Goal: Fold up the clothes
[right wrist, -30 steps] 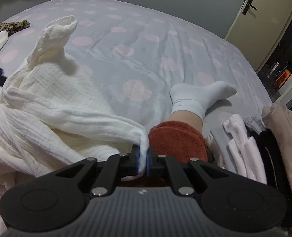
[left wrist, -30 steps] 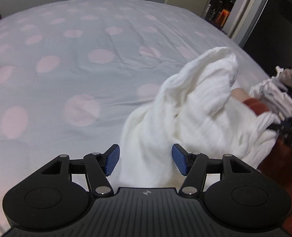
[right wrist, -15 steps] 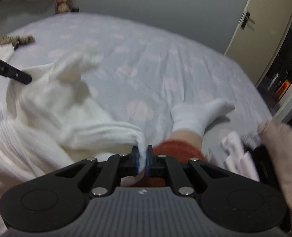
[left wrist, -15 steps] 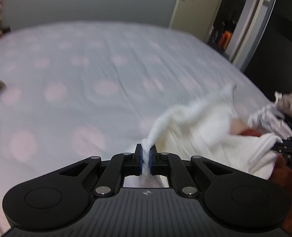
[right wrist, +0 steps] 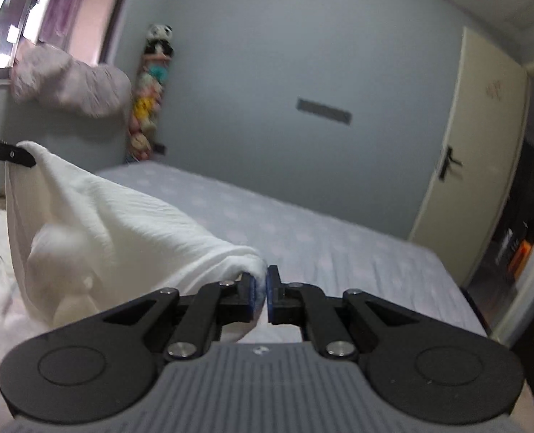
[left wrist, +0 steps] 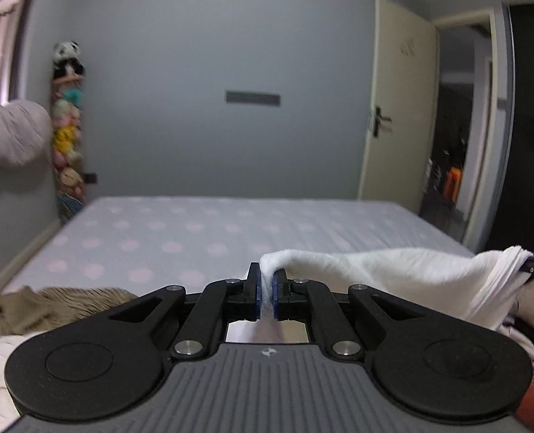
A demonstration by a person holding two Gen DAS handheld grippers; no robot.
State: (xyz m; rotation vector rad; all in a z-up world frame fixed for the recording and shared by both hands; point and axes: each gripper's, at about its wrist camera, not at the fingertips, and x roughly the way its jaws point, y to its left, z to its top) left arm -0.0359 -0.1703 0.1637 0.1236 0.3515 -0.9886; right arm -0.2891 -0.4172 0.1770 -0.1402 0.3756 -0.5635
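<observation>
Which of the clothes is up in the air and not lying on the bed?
The white cloth. The left gripper and right gripper each pinch a corner, so it hangs between them. The brown garment lies crumpled on the bed.

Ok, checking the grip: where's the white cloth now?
The white cloth hangs stretched above the dotted bed, pinched between the left gripper and right gripper.
</observation>
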